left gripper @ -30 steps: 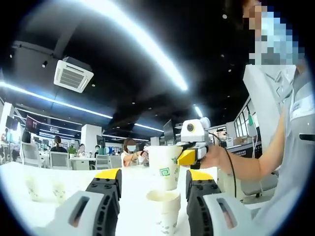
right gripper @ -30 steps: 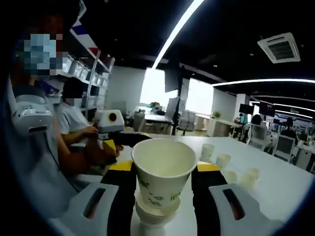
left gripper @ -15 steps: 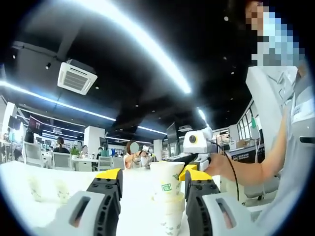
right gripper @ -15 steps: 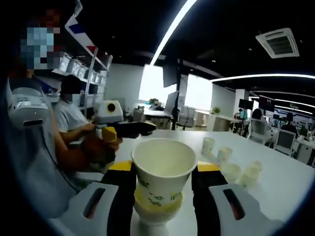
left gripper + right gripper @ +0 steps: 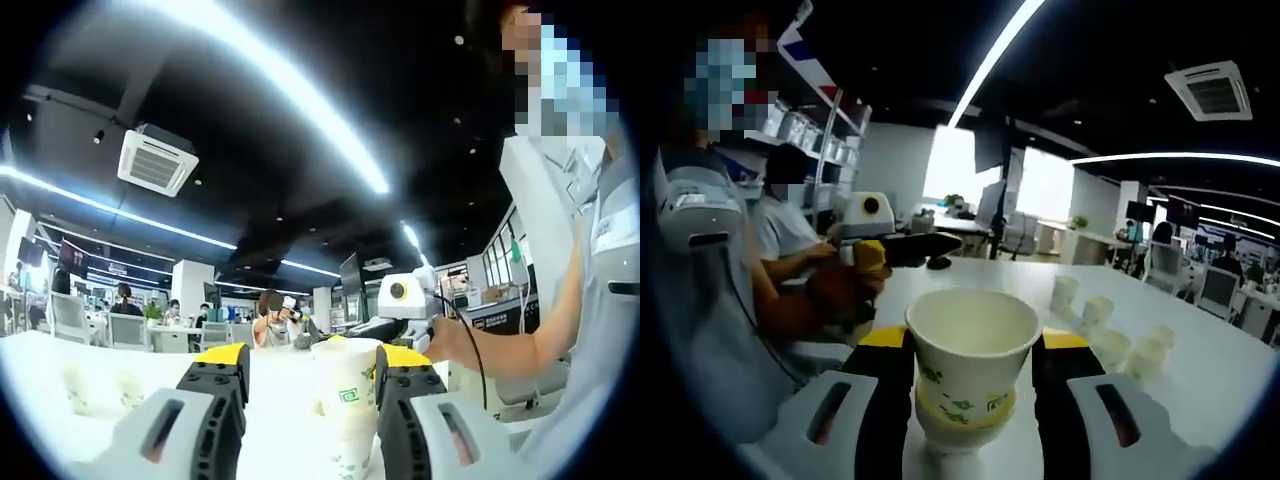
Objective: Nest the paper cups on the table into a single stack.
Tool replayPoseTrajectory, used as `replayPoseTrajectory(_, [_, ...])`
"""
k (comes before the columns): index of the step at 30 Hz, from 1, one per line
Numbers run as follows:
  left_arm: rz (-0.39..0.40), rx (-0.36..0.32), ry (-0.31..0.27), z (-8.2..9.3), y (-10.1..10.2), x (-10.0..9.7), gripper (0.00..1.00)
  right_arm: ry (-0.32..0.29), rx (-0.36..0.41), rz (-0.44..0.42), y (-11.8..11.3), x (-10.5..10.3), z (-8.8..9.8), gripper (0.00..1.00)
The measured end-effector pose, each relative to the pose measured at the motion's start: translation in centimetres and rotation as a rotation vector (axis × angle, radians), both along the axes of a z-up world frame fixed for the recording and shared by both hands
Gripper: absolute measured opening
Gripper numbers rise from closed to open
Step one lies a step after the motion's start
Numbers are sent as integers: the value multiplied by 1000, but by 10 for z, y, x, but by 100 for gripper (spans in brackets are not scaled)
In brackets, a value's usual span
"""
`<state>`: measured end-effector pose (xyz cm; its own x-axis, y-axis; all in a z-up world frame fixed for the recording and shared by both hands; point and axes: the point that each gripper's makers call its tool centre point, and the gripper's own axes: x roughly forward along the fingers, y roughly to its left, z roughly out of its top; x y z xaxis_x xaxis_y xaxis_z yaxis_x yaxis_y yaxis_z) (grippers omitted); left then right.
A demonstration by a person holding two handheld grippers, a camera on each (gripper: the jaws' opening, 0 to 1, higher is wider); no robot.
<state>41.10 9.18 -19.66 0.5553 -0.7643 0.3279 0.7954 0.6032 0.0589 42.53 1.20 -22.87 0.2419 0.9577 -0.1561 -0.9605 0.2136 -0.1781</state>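
A white paper cup with a green mark sits between the jaws of my right gripper, which is shut on it. Its base is nested into a short cup stack on the white table. In the left gripper view the same stack stands between the spread jaws of my left gripper, nearer the right jaw and untouched on the left side. There the right gripper reaches in from the right. My left gripper appears behind the cup in the right gripper view, jaws pointing right.
Several loose paper cups stand on the table's right side, two of them appearing as small cups at the left. The person holding the grippers sits close by. Office desks, chairs and other people lie beyond.
The right gripper has lowered its cup from above the stack down into it. The left gripper has stayed open around the stack.
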Motion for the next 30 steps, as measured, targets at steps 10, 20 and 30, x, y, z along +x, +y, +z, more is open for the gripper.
replayPoseTrajectory(10, [-5,20,20,-8,-1,0,55,6,-8,-38,-2,-9,-8,81])
replayPoseTrajectory(20, [51,52,64,-17,6,19,58,-19,63,-40,-8,-14,7,81])
replayPoseTrajectory(30, [56,105,66,-7,0,45,65,-26,119,-41,-15,-14,13,81])
